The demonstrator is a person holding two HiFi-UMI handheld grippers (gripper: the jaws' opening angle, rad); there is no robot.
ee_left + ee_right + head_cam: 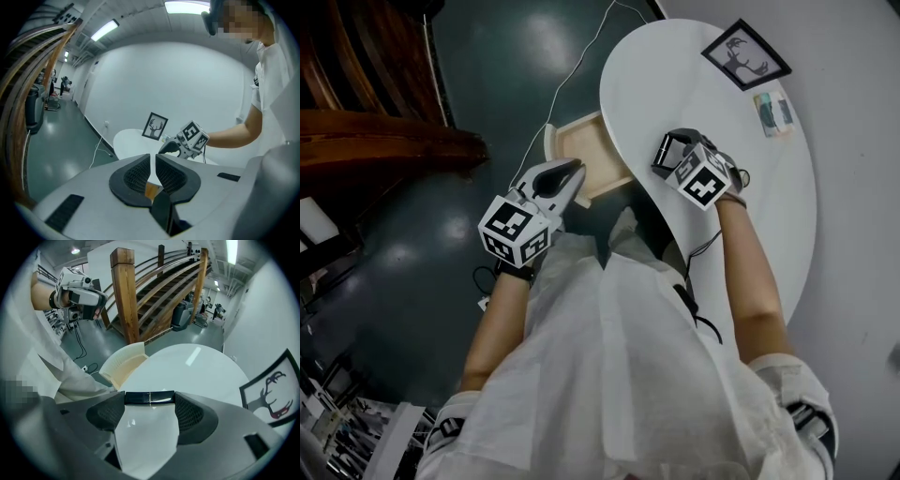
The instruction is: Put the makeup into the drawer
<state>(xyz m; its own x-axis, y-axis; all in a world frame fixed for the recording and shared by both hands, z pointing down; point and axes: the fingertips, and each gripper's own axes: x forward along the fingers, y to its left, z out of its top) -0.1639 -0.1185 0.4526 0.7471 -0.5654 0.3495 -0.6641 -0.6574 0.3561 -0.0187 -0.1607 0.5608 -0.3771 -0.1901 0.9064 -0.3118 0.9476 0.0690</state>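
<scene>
Two tools are counted, a left tool (573, 175) and a right tool (667, 156). One desk (675, 84), one drawer (586, 150), one makeup bar (149, 398), one framed picture (746, 53) and one small packet (774, 114) are counted.

White oval surface (769, 234) on a dark green floor (412, 281); a framed deer picture (746, 53) sits near its far end; a small pale packet (774, 113) lies just beside the frame; a wooden drawer (591, 155) stands open at the surface's left edge.

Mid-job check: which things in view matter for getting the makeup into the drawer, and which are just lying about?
For the job:
- dark makeup stick, clamped in the right gripper
- open wooden drawer under the white table

Lying about:
- framed deer picture
- small coloured item near it, too small to identify; possibly more makeup
</scene>
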